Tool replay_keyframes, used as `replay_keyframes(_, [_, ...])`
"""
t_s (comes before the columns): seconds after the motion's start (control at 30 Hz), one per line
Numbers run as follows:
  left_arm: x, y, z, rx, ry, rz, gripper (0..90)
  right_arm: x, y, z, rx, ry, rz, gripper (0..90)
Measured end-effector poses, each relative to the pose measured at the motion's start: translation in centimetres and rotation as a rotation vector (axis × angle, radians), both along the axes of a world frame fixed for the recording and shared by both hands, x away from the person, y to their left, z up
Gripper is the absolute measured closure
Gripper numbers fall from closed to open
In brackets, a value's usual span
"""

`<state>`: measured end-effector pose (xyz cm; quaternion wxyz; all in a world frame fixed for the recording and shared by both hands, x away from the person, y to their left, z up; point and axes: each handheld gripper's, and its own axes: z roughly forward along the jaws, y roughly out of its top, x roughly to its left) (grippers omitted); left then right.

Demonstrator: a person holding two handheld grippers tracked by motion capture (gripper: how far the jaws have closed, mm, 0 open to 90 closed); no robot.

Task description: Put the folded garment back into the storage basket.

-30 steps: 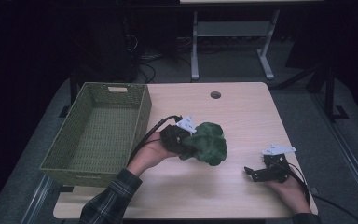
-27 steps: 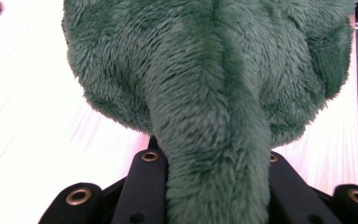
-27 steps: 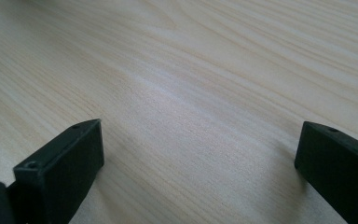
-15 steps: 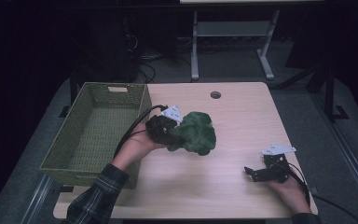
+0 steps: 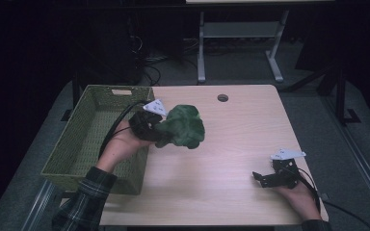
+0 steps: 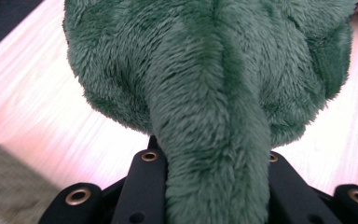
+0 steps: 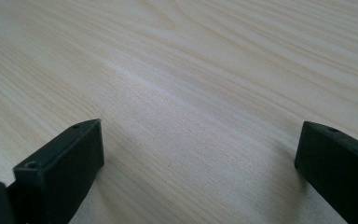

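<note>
A green plush toy (image 5: 183, 126) hangs above the wooden table (image 5: 241, 139), just right of the woven basket (image 5: 94, 94). My left gripper (image 5: 158, 129) is shut on a narrow limb of the toy. In the left gripper view the plush toy (image 6: 205, 84) bulges out past the two black jaws and hides the left gripper's (image 6: 214, 186) tips. At the table's front right my right gripper (image 5: 262, 179) rests low over the wood. In the right gripper view my right gripper (image 7: 200, 158) stands open, jaws wide apart, with bare table between them.
The olive-green basket is rectangular and sits at the table's left side, with its right wall under my left forearm. A round cable hole (image 5: 222, 97) lies near the table's far edge. A metal stand (image 5: 236, 43) is on the floor beyond.
My left hand has carried the plush toy up and to the left, from the table's middle toward the basket's right rim. The right gripper has stayed where it was.
</note>
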<state>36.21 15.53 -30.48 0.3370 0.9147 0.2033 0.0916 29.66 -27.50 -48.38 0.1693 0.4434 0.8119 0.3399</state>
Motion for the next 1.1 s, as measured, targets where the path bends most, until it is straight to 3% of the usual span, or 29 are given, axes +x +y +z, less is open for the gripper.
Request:
replay_keyframes(0.4, [0.7,5.0,0.6,0.001,-0.017,0.119,74.2,0.0,0.0,0.0,0.003,0.004,-0.007,0.8])
replay_keyframes(0.67, [0.8,9.2,0.9,-0.027,-0.033,0.224,74.2,0.0,0.0,0.0,0.004,0.005,-0.011,0.8])
replay_keyframes(0.93, [0.4,13.0,0.6,-0.038,-0.03,0.311,74.3,0.0,0.0,0.0,0.002,0.004,-0.013,0.8])
replay_keyframes(1.1, [0.2,14.6,-0.5,-0.042,-0.024,0.352,74.2,0.0,0.0,0.0,0.001,0.003,-0.017,0.8])
